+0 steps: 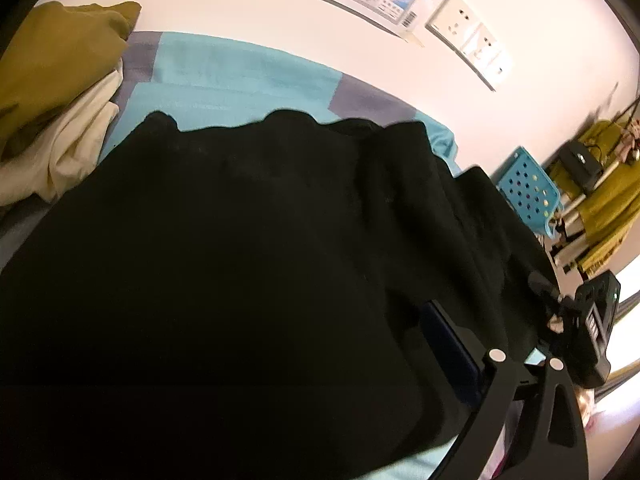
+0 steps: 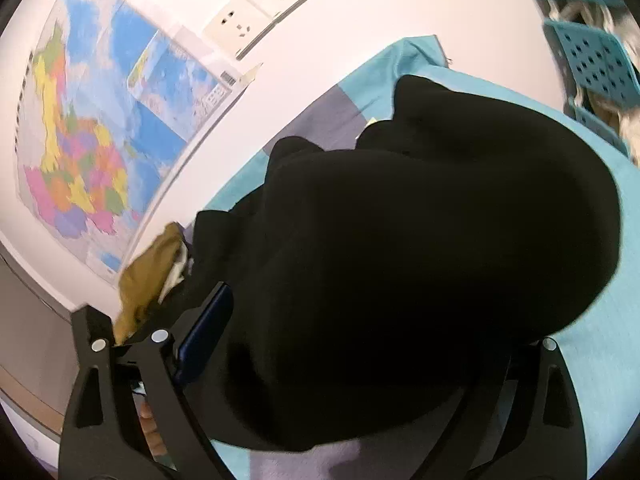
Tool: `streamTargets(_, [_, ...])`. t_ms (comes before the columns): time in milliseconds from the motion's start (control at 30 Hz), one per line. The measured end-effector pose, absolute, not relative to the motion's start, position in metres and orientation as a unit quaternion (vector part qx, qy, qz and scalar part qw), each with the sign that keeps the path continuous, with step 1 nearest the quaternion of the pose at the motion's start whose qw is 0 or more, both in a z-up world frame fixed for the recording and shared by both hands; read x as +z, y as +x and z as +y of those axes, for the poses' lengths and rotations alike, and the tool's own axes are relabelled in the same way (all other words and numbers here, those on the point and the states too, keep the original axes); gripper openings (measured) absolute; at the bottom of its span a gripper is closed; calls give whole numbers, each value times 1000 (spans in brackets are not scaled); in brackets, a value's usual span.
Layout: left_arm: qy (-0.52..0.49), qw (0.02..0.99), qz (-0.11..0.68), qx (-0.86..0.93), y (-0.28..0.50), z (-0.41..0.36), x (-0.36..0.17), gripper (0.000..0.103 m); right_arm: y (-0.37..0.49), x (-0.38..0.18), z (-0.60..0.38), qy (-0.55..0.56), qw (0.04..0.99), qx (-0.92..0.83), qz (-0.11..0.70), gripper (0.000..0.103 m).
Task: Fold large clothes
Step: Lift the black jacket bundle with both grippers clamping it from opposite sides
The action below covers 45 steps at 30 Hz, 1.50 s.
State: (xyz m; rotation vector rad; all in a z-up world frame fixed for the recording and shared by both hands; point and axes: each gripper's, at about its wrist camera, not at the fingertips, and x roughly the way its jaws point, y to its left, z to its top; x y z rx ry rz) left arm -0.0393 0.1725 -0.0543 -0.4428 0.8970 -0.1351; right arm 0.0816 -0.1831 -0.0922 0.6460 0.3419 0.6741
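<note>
Both claws stand wide. From the right wrist view, the right claw (image 2: 360, 344) has its blue-padded left finger (image 2: 204, 336) beside the near left edge of the black garment (image 2: 420, 220), and its right finger shows only at its base past the cloth's near right side; the cloth bulges up between them, and whether any pad presses on it cannot be told. In the left wrist view, the left claw (image 1: 240, 360) shows one blue-padded finger (image 1: 452, 352) lying against the black garment (image 1: 220, 260) at the near right; its other finger is out of sight, with the dark cloth filling the near part of the picture.

That black garment lies spread over a bed with a teal and grey sheet (image 1: 240, 68), its far edge rumpled. At the far left of the bed sits a heap of olive cloth (image 1: 60, 60) with a cream cloth (image 1: 76, 148) under it. A white wall rises behind the bed, carrying a coloured map (image 2: 88, 128) and a row of wall sockets (image 2: 260, 4). To the right, teal perforated baskets (image 2: 596, 60) stand near the bed's corner.
</note>
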Motion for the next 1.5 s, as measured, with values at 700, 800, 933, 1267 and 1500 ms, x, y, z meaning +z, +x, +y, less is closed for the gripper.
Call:
streamTargets(700, [-246, 865, 435, -44, -33, 189, -52, 79, 97, -88, -184, 318, 857, 364, 178, 72])
streamTargets(800, [-231, 868, 437, -46, -27, 182, -52, 86, 100, -84, -177, 307, 865, 357, 174, 73])
streamTargets(933, [-218, 873, 436, -25, -21, 176, -53, 65, 104, -83, -173, 305, 870, 344, 175, 49])
streamTargets(1267, [-208, 876, 434, -25, -12, 174, -56, 62, 109, -79, -170, 304, 862, 362, 183, 59])
streamTargets(1500, [-178, 880, 440, -11, -11, 170, -53, 51, 104, -78, -174, 304, 862, 362, 184, 47])
